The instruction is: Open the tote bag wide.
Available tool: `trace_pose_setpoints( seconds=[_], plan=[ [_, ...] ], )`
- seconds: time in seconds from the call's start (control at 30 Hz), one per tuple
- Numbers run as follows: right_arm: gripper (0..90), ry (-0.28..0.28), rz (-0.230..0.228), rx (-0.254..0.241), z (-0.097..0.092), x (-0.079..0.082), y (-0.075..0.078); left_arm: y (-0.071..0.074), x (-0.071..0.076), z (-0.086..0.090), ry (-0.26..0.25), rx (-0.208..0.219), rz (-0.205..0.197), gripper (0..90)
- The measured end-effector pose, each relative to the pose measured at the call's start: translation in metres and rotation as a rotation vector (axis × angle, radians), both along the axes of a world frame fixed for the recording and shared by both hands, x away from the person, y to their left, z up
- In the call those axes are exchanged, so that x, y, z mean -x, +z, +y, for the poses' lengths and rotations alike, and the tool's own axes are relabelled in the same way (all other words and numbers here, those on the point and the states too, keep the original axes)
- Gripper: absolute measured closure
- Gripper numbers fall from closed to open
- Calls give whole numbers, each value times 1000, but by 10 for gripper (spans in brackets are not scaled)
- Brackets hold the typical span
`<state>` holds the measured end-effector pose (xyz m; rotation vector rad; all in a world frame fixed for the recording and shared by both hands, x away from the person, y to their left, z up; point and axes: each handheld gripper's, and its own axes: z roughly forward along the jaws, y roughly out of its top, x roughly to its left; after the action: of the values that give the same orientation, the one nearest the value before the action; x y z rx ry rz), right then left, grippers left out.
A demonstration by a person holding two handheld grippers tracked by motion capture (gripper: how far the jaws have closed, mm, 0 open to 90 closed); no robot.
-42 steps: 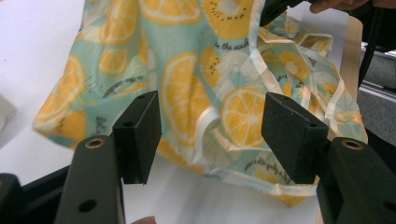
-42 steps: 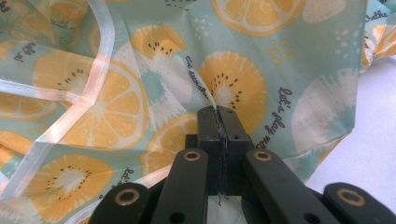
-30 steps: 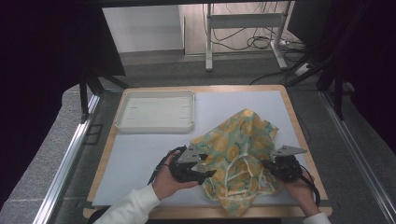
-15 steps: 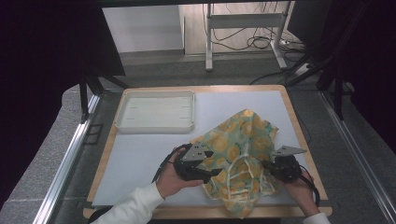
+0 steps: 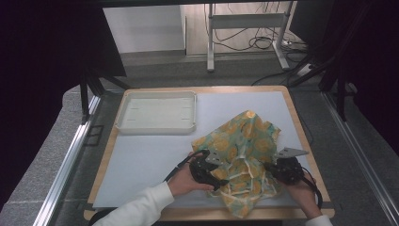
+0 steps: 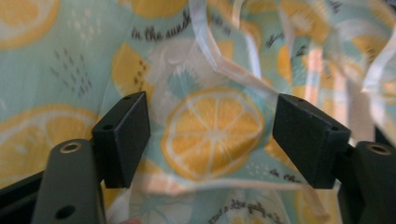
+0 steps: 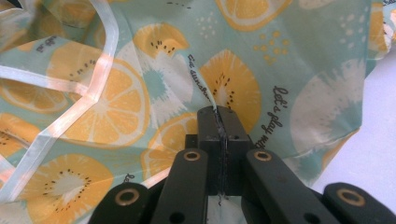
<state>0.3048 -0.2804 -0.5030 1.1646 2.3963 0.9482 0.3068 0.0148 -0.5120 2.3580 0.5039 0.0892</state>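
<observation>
A crumpled cloth (image 5: 244, 141) printed with lemon slices on pale teal, with white ribbon straps, lies on the right half of the white mat. My left gripper (image 5: 217, 181) sits at the cloth's left edge, jaws wide open, and the cloth (image 6: 210, 126) hangs between its pads (image 6: 123, 135) untouched. At the cloth's right side my right gripper (image 5: 270, 172) is shut, a fold of the cloth (image 7: 140, 93) pinched between its pads (image 7: 218, 126).
A shallow white tray (image 5: 157, 113) stands at the back left of the mat (image 5: 141, 160). The wooden table edge (image 5: 301, 127) runs close by on the right. A person's hands and white sleeves hold both grippers at the front.
The left gripper has shifted slightly right and forward into the cloth's edge. The cloth has bunched a little. The right gripper has held its place.
</observation>
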Motion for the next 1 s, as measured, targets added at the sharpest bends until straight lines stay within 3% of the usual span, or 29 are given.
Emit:
trace_pose_setpoints(
  seconds=[0.07,0.33,0.57,0.77,1.0],
  plan=[
    [886,-1,1,1,0,0,0,-5,-1,-1,-1,-18,9,301],
    [886,-1,4,4,1,0,-1,-13,-1,-8,-8,-57,-22,418],
    [886,-3,1,2,0,1,0,-10,-2,-4,-25,-33,-18,705],
    [886,-2,0,0,-1,1,0,-4,-3,5,-25,25,5,819],
    [886,-9,-6,-7,-5,2,1,14,3,23,-31,177,30,839]
  ],
)
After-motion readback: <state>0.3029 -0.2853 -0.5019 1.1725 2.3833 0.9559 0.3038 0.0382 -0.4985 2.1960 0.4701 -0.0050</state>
